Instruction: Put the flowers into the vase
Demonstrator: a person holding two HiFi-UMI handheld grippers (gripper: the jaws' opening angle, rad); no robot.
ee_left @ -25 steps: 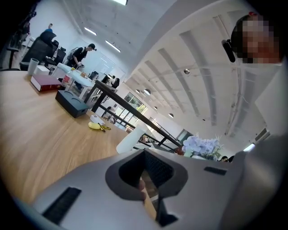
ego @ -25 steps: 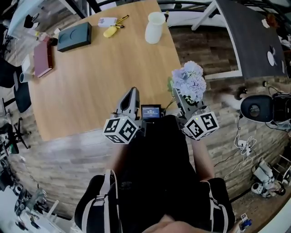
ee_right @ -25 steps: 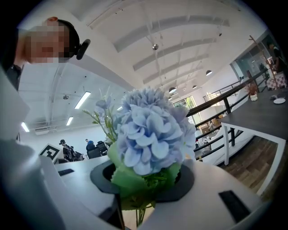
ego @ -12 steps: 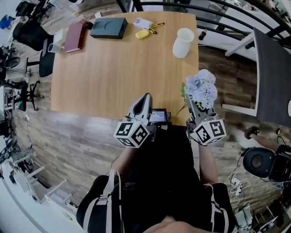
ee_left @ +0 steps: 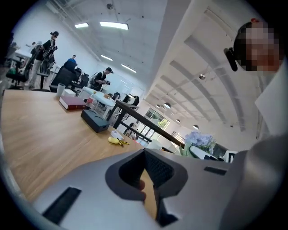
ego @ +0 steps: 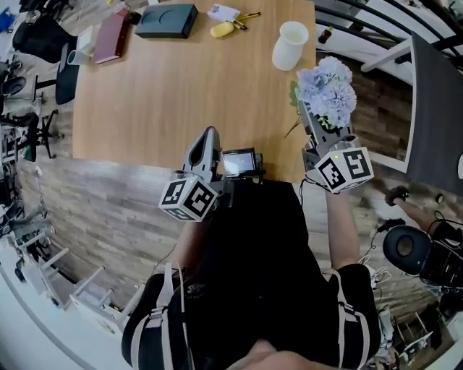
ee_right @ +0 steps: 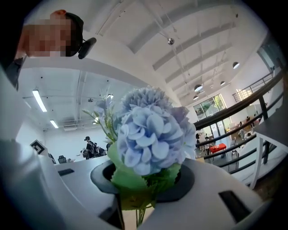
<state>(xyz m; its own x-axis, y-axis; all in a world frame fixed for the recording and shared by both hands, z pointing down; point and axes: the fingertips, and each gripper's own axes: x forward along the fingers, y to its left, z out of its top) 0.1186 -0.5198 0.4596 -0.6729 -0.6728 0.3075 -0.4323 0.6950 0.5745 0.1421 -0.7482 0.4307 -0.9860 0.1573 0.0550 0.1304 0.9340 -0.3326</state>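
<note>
A bunch of pale blue flowers [ego: 327, 85] with green leaves is held up over the table's right edge. My right gripper [ego: 318, 117] is shut on its stems, and in the right gripper view the blooms [ee_right: 148, 132] fill the space above the jaws. The white vase [ego: 292, 45] stands upright on the wooden table [ego: 166, 94], just beyond the flowers and slightly to their left. My left gripper [ego: 209, 136] hovers over the table's near edge, shut with nothing in it; its fingertips [ee_left: 145, 155] meet.
At the table's far side lie a black box [ego: 166, 20], a red book [ego: 110, 36] and a yellow object with a card [ego: 224, 27]. A small screen [ego: 239, 163] sits between my grippers. A grey table [ego: 434, 101] stands on the right.
My right gripper has carried the flowers forward along the table's right edge, closer to the vase. The left gripper has shifted slightly and tipped upward.
</note>
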